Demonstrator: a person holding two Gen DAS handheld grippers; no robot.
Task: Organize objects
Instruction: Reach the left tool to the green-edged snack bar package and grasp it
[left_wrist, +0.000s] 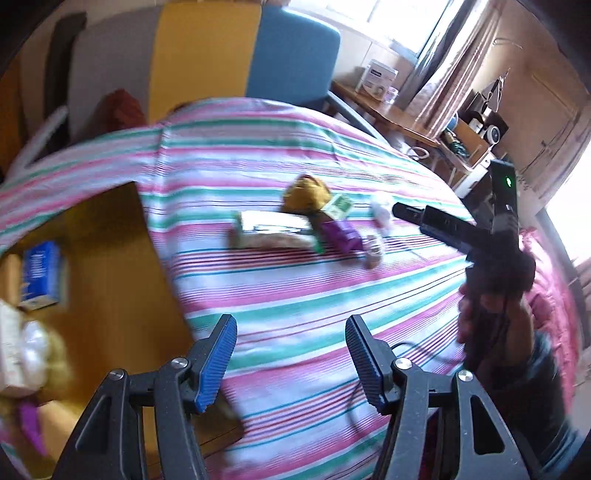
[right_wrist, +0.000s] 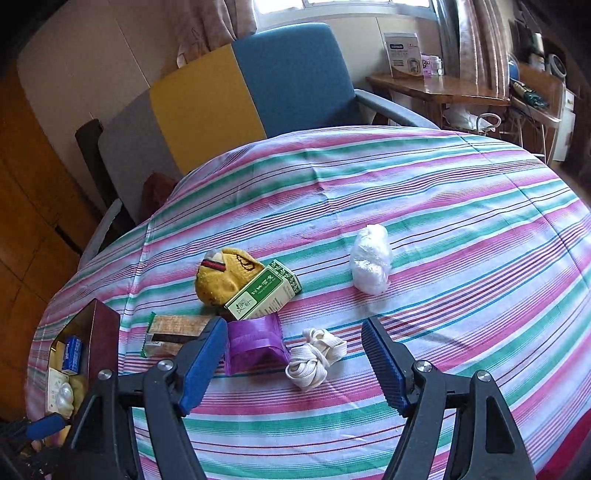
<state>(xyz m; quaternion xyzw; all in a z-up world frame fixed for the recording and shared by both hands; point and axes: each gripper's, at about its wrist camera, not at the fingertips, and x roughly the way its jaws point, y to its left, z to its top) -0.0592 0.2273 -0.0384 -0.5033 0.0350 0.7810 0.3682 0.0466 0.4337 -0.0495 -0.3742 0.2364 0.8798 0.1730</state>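
Off my right gripper (right_wrist: 293, 363)'s left finger the open box (right_wrist: 105, 325) is sitting with items inside. Ahead: snack bar (right_wrist: 177, 330), yellow sock (right_wrist: 225, 275), green carton (right_wrist: 264, 293), purple packet (right_wrist: 255, 345), white strap bundle (right_wrist: 316, 356), white wad (right_wrist: 371, 264). Both grippers, left gripper (left_wrist: 291, 356) included, are gaping empty, angling down over the striped cloth (right_wrist: 443, 221).

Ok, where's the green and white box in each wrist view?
Left wrist: green and white box, small and blurred, just right of centre, against the yellow sock.
Right wrist: box left of centre, leaning on that sock.
Shared landmark: the blue chair back.
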